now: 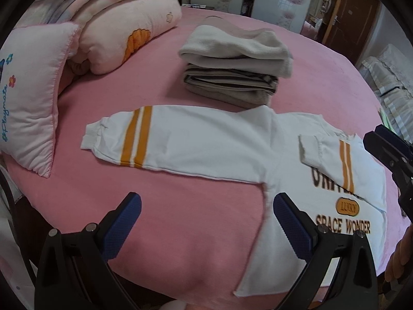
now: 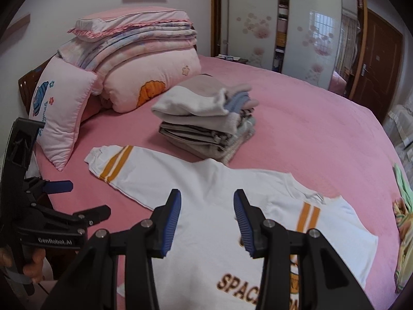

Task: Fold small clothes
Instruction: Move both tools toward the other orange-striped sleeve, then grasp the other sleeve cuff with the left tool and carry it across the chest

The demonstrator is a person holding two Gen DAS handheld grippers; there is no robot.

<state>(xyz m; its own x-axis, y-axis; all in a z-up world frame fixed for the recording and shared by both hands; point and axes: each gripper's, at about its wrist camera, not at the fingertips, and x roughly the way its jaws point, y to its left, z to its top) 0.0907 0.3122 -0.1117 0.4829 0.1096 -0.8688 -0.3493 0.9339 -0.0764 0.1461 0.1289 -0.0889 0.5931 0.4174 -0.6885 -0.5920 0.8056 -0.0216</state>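
The small white cotton sweatshirt with orange sleeve stripes [image 1: 206, 144] is lying flat on the pink bedsheet [image 1: 180, 232], one sleeve already folded across its chest. It is looking light, limp, easily pinched. The left gripper [image 1: 206, 222] is hovering wide open and empty; the right gripper [image 2: 206, 219] is hanging part-open, gripping nothing. The outstretched sleeve's ribbed cuff [image 1: 90, 139] is looking the best hold.

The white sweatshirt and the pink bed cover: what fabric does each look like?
White sweatshirt: probably matte cotton knit; ribbed cuff, flat printed lettering and orange stripes. Pink bed cover: looks like soft, slightly fuzzy fleece or brushed fabric, no sheen; the exact fibre can't be told.
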